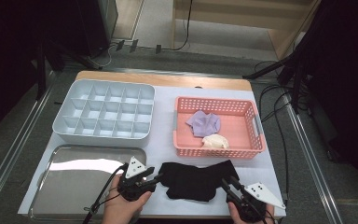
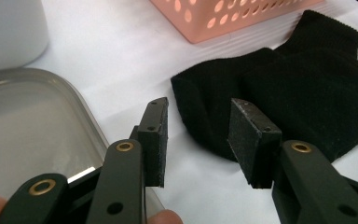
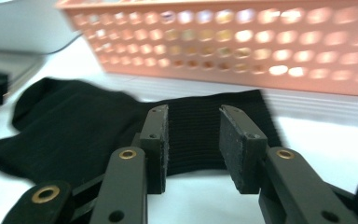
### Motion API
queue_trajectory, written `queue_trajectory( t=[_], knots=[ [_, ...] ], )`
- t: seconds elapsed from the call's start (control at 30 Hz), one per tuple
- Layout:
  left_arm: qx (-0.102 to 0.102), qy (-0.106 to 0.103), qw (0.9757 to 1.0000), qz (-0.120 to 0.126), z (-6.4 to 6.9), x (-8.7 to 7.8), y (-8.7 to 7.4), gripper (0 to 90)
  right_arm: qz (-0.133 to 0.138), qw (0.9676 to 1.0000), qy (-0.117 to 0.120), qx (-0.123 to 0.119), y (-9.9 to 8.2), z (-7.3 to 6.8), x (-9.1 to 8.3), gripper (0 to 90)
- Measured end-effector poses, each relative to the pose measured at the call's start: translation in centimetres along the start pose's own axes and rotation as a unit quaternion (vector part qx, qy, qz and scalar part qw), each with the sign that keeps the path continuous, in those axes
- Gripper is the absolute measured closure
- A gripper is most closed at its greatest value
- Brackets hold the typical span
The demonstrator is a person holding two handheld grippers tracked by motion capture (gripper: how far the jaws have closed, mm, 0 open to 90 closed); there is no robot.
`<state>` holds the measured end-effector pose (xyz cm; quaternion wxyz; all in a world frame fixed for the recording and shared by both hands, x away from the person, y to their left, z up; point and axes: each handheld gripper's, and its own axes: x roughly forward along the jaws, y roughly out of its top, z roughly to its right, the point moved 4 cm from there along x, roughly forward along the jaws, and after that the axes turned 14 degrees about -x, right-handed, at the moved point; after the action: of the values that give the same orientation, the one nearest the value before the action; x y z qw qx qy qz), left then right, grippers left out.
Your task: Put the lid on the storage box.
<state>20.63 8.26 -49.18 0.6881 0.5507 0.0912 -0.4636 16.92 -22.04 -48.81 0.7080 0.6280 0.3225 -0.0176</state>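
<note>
Both grippers stand with jaws apart and gripping nothing, my left gripper [image 1: 154, 178] just off one end of the black sock [image 1: 195, 179] and my right gripper [image 1: 227, 183] at its other end, the sock lying flat before the pink basket [image 1: 259, 135].

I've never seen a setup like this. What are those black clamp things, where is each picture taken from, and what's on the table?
A person holds a two-jaw clamp tool in each hand: the left gripper and the right gripper. One picture looks down from above; the other two come from cameras riding on each tool. On the table lie a black sock, a pink basket with two small cloths, a grey divided box and a metal tray. Both tools stand open at the sock, gripping nothing.
</note>
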Motion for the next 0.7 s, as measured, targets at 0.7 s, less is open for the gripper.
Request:
queue_trajectory(
  t=[0.7],
  knots=[
    [-0.003,-0.008,0.9999,-0.006,-0.1,-0.1,-0.4,65.3,-0.07,0.9945,0.049,-0.06,-2.2,-6.2,2.1,60.4]
  ],
)
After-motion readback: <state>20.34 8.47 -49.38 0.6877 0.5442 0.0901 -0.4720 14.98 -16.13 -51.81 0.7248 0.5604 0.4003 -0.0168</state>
